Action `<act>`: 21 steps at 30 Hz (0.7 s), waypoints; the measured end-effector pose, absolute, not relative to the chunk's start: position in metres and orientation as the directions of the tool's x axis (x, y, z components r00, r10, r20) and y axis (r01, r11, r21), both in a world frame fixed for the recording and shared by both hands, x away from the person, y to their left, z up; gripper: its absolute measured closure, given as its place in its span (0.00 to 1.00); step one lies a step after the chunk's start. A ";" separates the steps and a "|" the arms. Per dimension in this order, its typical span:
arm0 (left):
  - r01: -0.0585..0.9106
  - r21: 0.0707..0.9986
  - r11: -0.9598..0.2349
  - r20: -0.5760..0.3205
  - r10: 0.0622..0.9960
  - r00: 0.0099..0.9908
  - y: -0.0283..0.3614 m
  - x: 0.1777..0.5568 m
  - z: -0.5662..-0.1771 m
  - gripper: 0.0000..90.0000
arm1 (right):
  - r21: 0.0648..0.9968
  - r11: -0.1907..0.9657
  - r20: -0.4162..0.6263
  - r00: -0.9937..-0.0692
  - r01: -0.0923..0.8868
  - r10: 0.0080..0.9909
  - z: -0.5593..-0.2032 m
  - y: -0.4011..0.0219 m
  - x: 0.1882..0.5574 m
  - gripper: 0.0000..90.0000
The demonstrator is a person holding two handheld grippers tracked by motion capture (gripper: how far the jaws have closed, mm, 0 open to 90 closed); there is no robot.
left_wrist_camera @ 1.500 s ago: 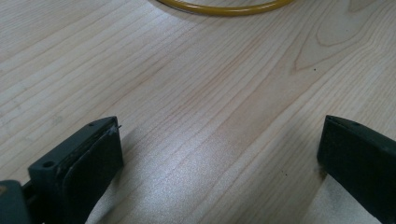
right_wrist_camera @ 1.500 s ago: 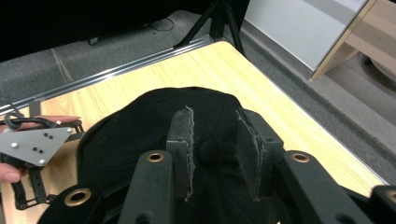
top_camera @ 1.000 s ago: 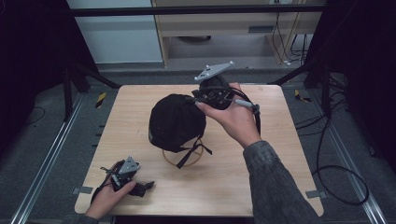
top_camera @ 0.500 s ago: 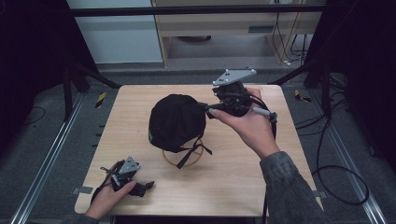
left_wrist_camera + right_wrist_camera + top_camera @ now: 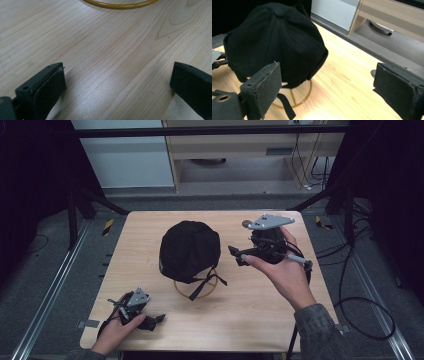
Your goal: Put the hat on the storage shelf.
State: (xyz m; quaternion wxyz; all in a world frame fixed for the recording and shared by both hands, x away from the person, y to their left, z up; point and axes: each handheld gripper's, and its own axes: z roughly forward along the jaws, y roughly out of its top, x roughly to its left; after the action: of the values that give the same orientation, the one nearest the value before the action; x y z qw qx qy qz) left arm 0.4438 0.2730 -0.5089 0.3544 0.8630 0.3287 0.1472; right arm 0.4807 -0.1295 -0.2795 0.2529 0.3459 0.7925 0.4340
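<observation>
A black cap point(image 5: 189, 249) sits on a gold wire stand point(image 5: 195, 287) near the middle of the wooden table point(image 5: 260, 320), a bit toward the far edge. A black strap point(image 5: 205, 285) hangs down from the cap over the ring at the stand's bottom. The right gripper point(image 5: 239, 257) is held up in the air by the right hand point(image 5: 285, 270), just beside the cap on the side toward the right edge. Its jaws are spread wide and hold nothing. The left gripper point(image 5: 152, 320) rests low at the near left corner, held by the left hand point(image 5: 117, 332). Its jaws are spread wide too, with bare wood between them.
</observation>
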 end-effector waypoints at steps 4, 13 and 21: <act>0.464 0.707 -0.534 0.021 0.671 0.741 0.273 0.444 -0.509 0.00 | 0.860 0.378 -0.089 -0.628 0.343 0.773 -0.293 -0.138 0.474 0.08; 0.464 0.706 -0.534 0.021 0.671 0.741 0.273 0.444 -0.509 0.00 | 0.854 0.402 -0.114 -0.634 0.331 0.765 -0.328 -0.152 0.458 0.05; 0.464 0.707 -0.534 0.021 0.672 0.741 0.273 0.444 -0.509 0.00 | 0.848 0.375 -0.072 -0.621 0.373 0.781 -0.362 -0.166 0.453 0.10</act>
State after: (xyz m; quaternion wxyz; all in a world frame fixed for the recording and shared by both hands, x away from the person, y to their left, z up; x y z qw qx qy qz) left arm 0.4437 0.2730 -0.5088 0.3533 0.8634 0.3289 0.1467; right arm 0.4533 -0.1658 -0.3617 0.2400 0.3634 0.7938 0.4246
